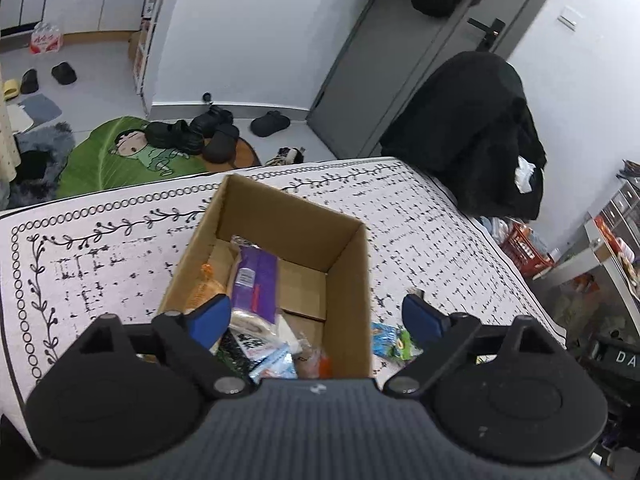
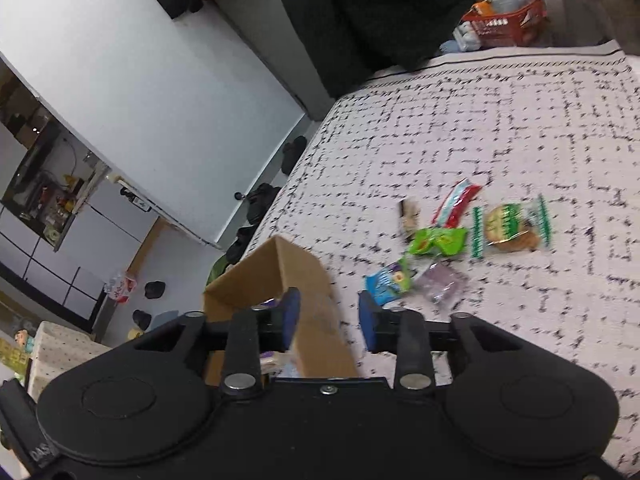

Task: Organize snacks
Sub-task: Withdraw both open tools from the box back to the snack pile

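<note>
An open cardboard box (image 1: 344, 264) stands on the patterned white cloth (image 1: 100, 264). Inside lie a purple packet (image 1: 256, 280), an orange packet (image 1: 206, 286) and several other snacks. My left gripper (image 1: 316, 318) is open wide over the box's near right corner, one blue finger (image 1: 210, 320) inside and the other outside, nothing held. In the right wrist view my right gripper (image 2: 328, 318) is open, empty, above the box (image 2: 280, 272) wall. Right of the box, loose snacks lie on the cloth: a blue packet (image 2: 386, 282), a green packet (image 2: 438, 240), a red packet (image 2: 456, 204), a cookie packet (image 2: 510, 226).
A chair draped in black clothing (image 1: 472, 132) stands past the table's far right corner, with a red basket (image 1: 524, 248) beside it. Shoes and a green rug (image 1: 120, 156) lie on the floor beyond the far edge. A clear wrapper (image 2: 442, 284) lies near the blue packet.
</note>
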Available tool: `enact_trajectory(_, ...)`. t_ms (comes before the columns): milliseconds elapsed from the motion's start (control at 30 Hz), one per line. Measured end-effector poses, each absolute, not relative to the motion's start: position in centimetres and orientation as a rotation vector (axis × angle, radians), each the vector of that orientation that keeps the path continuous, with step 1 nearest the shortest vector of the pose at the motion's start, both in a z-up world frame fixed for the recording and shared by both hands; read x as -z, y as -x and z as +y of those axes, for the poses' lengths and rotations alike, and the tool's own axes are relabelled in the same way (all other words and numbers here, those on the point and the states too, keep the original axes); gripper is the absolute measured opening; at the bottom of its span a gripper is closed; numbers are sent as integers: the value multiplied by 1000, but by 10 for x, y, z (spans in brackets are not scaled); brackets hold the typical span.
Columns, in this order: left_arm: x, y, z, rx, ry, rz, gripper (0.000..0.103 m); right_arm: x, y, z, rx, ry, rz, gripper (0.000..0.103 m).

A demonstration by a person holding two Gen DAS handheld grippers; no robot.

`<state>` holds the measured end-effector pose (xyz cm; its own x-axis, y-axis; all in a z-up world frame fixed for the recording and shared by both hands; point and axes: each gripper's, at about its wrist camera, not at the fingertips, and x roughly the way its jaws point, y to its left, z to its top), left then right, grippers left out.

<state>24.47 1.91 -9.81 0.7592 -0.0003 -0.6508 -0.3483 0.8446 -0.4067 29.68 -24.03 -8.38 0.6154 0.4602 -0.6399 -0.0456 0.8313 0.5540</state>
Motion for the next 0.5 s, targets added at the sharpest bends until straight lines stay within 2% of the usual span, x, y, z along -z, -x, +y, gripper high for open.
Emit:
enact_trajectory(33,97,-245,17,-198,536,696,96,84,-296,-244,-300,-520,862,46)
enact_trajectory(167,91,-247,4,-175,491,688,103,82,-294,-260,-281,-508,838,57)
enact_trajectory(333,89,-248,-9,-156,458,678,103,85,-293,-282,-238,-495,813,80)
enact_trajectory(500,86,-246,-18,-136,449,655,103,92,-292,-299,-213,-501,805,89)
